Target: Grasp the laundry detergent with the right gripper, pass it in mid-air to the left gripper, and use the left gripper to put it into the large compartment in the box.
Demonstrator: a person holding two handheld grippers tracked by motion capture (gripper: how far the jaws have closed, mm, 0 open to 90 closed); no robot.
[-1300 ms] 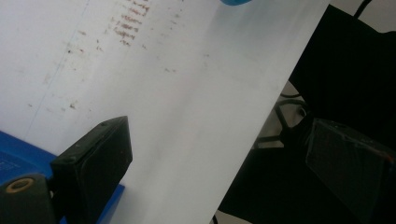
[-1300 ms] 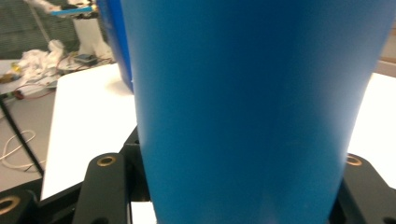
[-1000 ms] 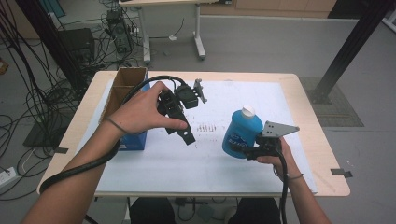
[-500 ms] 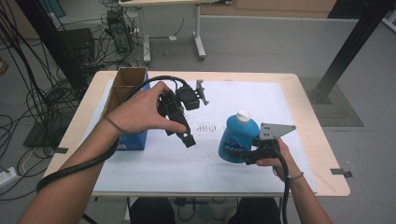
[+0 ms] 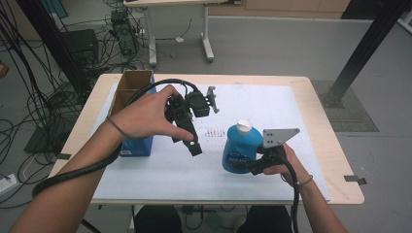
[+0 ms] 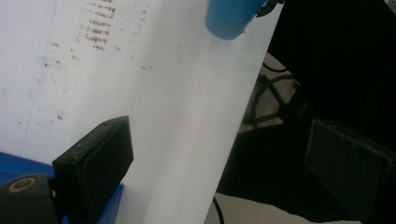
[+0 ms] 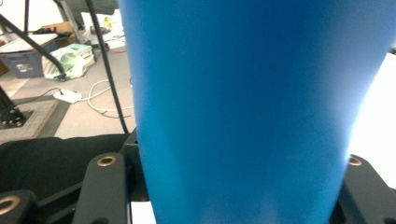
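Observation:
A blue bottle (image 5: 241, 148) with a white cap (image 5: 244, 126) stands front right on the white sheet (image 5: 291, 107), leaning slightly. My right gripper (image 5: 250, 166) is shut on its lower body from the right. In the right gripper view the bottle (image 7: 252, 107) sits between the jaws of the right gripper (image 7: 233, 186). A hand holds my left gripper (image 5: 189, 138) above the middle of the table, left of the bottle and apart from it. In the left gripper view the left gripper (image 6: 219, 172) is open with nothing between the jaws, and the bottle's base (image 6: 231, 18) is far off.
An open cardboard box (image 5: 131, 87) stands at the back left, with a blue box (image 5: 138, 144) in front of it under the left forearm. The wooden table edge (image 5: 340, 170) borders the sheet. Cables and desk legs (image 5: 206, 43) lie beyond the table.
The right gripper has carried the bottle a little to the left, toward the table's middle. The left hand and its gripper have stayed about where they were.

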